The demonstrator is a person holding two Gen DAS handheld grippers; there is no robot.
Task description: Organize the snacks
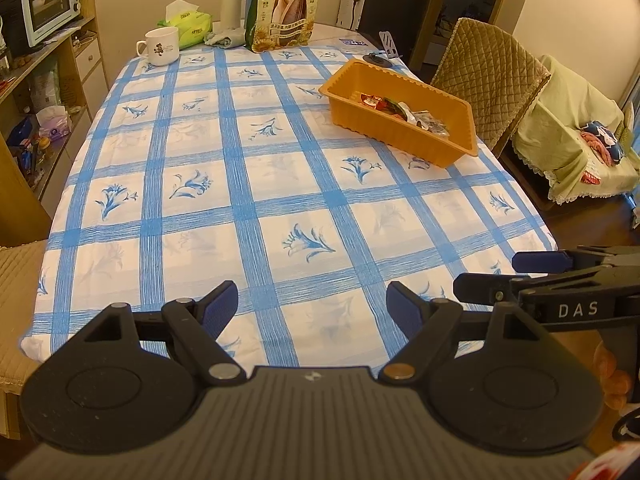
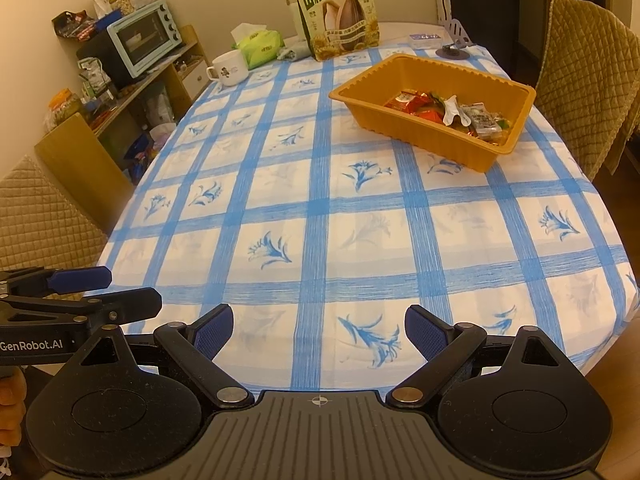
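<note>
An orange plastic tray (image 1: 404,142) (image 2: 420,148) sits at the table's far right and holds several small wrapped snacks (image 1: 404,112) (image 2: 448,114). A large green bag of sunflower seeds (image 1: 286,4) (image 2: 338,16) stands upright at the far end. My left gripper (image 1: 312,308) is open and empty over the table's near edge. My right gripper (image 2: 318,330) is open and empty beside it. The right gripper shows at the right of the left wrist view (image 1: 520,272); the left gripper shows at the left of the right wrist view (image 2: 100,288).
A blue-checked tablecloth (image 1: 248,200) covers the table. At the far end stand a white mug (image 1: 160,46), a green tissue pack (image 1: 188,26) and a white bottle (image 1: 231,0). A shelf with a toaster oven (image 1: 48,0) is at left; padded chairs (image 1: 488,76) stand at right.
</note>
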